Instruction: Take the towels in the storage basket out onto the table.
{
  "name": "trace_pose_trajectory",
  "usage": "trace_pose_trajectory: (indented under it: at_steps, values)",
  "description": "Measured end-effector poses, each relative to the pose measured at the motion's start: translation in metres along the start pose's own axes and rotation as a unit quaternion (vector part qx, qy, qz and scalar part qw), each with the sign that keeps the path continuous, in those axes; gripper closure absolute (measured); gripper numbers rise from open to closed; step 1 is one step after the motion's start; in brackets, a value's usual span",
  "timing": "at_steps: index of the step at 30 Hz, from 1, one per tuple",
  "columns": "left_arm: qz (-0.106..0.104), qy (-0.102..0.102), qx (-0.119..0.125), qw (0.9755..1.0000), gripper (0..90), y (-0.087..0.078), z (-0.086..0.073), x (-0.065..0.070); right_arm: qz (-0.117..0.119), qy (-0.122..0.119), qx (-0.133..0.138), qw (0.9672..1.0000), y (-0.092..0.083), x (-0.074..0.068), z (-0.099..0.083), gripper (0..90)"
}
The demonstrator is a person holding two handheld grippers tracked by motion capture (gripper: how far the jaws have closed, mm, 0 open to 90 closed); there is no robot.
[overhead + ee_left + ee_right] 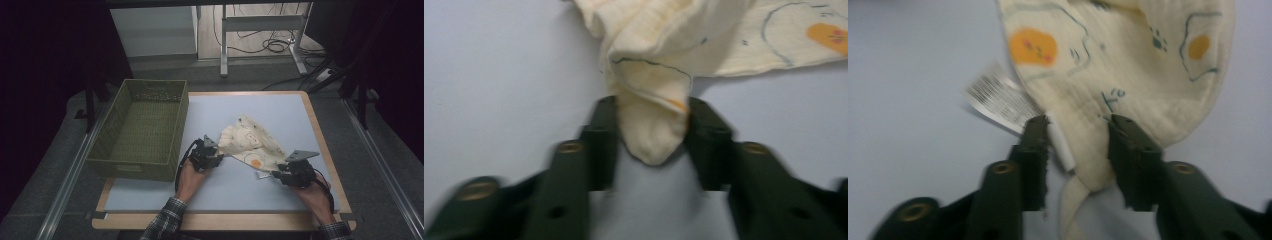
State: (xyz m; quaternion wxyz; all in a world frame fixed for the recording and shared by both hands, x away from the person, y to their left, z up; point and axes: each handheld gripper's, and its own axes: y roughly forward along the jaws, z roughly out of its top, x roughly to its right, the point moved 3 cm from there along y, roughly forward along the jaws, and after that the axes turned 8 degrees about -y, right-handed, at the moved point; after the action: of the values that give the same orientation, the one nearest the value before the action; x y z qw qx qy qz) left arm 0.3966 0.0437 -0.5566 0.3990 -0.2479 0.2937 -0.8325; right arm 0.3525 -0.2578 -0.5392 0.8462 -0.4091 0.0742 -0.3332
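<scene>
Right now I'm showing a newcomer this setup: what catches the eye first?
The cream printed cloth lying crumpled mid-table, with the left gripper closed on one bunched corner and the right gripper closed on another, beside a white label. Next, the empty green basket at the table's left edge.

table with 2 things on it
the table [210, 200] has a pale top and a wooden rim; a green basket [145, 127] sits at its left edge, and a cream printed cloth [247, 142] lies right of it.
</scene>
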Motion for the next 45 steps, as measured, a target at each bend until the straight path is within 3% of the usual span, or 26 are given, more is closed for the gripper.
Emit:
trace_pose_trajectory:
  at_steps: [2, 3, 7, 10, 18, 22, 25, 27, 28, 29, 32, 36, 40, 45]
  values:
    - [-0.003, -0.002, 0.001, 1.0000, 84.9, -0.002, 0.004, -0.001, -0.003, -0.009, 0.012, 0.9999, 0.000, 0.000, -0.002, 85.4]
    - [-0.006, -0.005, 0.004, 1.0000, 85.6, -0.005, 0.006, -0.001, -0.004, -0.008, 0.011, 0.9999, 0.000, 0.000, -0.002, 87.7]
    - [-0.007, -0.018, 0.033, 0.9993, 85.4, -0.025, 0.020, -0.004, -0.010, -0.010, 0.004, 0.9999, -0.009, 0.002, -0.004, 88.8]
    - [0.005, -0.016, 0.049, 0.9987, 84.9, -0.042, 0.028, -0.007, -0.024, 0.003, 0.017, 0.9996, -0.030, 0.012, -0.011, 88.9]
    - [0.021, -0.025, 0.061, 0.9976, 85.3, -0.049, 0.035, -0.013, -0.051, 0.036, 0.014, 0.9980, -0.062, 0.035, -0.032, 88.8]
    - [0.038, -0.029, 0.069, 0.9965, 85.3, -0.049, 0.055, -0.022, -0.055, 0.058, 0.017, 0.9966, -0.070, 0.046, -0.043, 88.6]
    - [0.063, -0.041, 0.065, 0.9950, 84.9, -0.037, 0.076, -0.036, -0.048, 0.063, 0.017, 0.9967, -0.068, 0.046, -0.044, 88.4]
    - [0.075, -0.051, 0.051, 0.9945, 78.2, -0.023, 0.085, -0.044, -0.044, 0.062, 0.017, 0.9969, -0.063, 0.045, -0.043, 88.1]
    - [0.077, -0.054, 0.040, 0.9948, 61.8, -0.017, 0.087, -0.046, -0.041, 0.062, 0.016, 0.9971, -0.059, 0.043, -0.041, 87.8]
    - [0.078, -0.055, 0.036, 0.9948, 61.8, -0.012, 0.087, -0.045, -0.041, 0.062, 0.016, 0.9971, -0.059, 0.043, -0.041, 87.8]
    - [0.078, -0.044, 0.032, 0.9954, 50.2, -0.006, 0.080, -0.038, -0.040, 0.059, 0.015, 0.9973, -0.056, 0.042, -0.042, 87.2]
    - [0.053, -0.037, 0.034, 0.9973, 47.5, -0.012, 0.061, -0.027, -0.041, 0.061, 0.016, 0.9972, -0.057, 0.044, -0.045, 86.5]
    - [0.014, -0.026, 0.025, 0.9993, 48.2, -0.017, 0.039, -0.012, -0.039, 0.066, 0.020, 0.9968, -0.058, 0.044, -0.047, 86.0]
    - [-0.037, -0.002, 0.015, 0.9992, 54.6, -0.013, 0.017, 0.013, -0.038, 0.065, 0.020, 0.9970, -0.057, 0.043, -0.048, 85.4]
